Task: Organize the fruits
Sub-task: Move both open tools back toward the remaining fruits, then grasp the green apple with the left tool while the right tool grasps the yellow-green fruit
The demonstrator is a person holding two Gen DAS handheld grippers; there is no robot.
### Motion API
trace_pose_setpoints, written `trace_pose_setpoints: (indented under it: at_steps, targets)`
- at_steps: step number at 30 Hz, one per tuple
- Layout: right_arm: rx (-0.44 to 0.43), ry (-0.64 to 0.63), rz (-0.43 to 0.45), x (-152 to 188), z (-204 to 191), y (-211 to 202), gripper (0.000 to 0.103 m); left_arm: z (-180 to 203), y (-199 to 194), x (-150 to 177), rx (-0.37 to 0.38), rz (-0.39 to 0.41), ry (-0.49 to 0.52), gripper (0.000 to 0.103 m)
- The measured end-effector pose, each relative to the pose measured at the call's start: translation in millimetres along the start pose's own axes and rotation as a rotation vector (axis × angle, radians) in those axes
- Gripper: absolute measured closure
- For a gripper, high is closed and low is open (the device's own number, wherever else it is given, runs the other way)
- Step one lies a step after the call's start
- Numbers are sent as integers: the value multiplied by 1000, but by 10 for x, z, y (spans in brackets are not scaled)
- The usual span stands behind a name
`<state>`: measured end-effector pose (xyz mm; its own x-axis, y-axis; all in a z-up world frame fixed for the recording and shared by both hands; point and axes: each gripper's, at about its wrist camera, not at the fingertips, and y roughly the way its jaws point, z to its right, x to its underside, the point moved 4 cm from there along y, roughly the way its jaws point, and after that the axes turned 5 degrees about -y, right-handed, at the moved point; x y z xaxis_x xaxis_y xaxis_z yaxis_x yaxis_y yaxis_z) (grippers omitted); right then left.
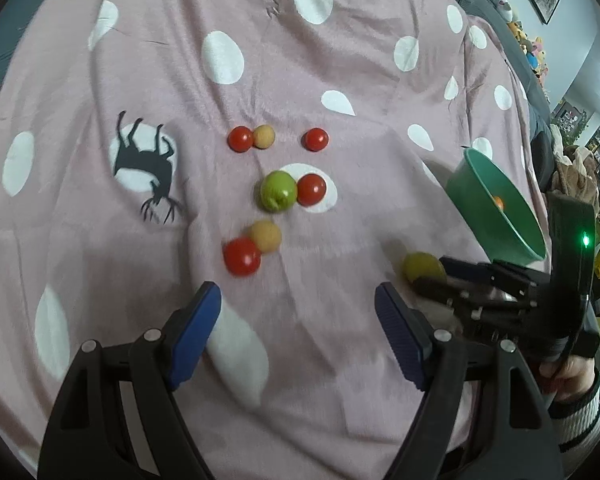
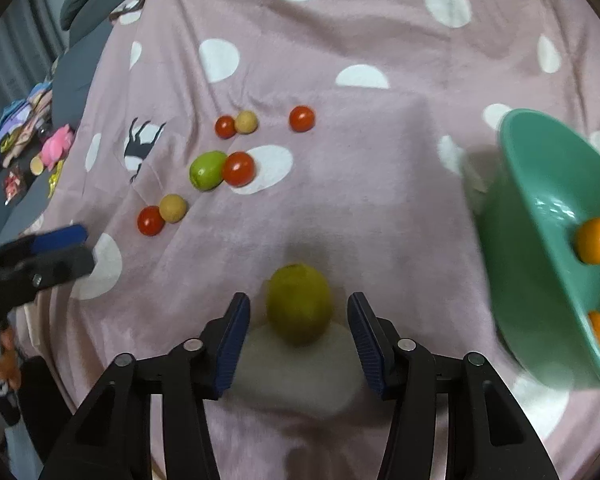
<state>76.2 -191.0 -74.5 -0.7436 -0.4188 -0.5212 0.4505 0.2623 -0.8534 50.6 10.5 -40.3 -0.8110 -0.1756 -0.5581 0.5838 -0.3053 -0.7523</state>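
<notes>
Risk, left side: the left gripper (image 1: pixel 298 330) stands open and empty over the blanket (image 1: pixel 340 60), just short of a red tomato (image 1: pixel 242 257) touching a tan ball (image 1: pixel 265 235). A reach for either would likely nudge its neighbour and set it rolling on the soft cloth.

Risk, centre: the yellow-green fruit (image 2: pixel 299 305) lies on the blanket between the blue pads (image 2: pixel 232 342) of the right gripper (image 2: pixel 299 344), clear gaps either side, not yet gripped. It is round and smooth; an off-centre squeeze could squirt it forward.

Risk, right: the green bowl (image 2: pixel 540 184) sits tilted near the blanket's right edge. A careless drop may tip it or bounce out.

Contents: two oranges (image 2: pixel 594 241) visible; the remainder of the interior is out of frame.
</notes>
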Motion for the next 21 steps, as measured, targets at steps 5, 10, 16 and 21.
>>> trace_pose_setpoints:
  at_steps: [5, 10, 16, 21]
  targets:
    - [1, -20, -2, -111, 40, 91, 67, -21, 228, -193, -18, -30, 7, 24]
    - [-5, 57, 37, -284, 239, 166, 67, -24, 525, -439, -63, -59, 38, 27]
    - [-34, 87, 72, -403, 323, 176, 67, -31, 858, -599, -134, -109, 87, 41]
    - [-50, 94, 75, -432, 355, 205, 67, -30, 984, -644, -142, -120, 91, 54]
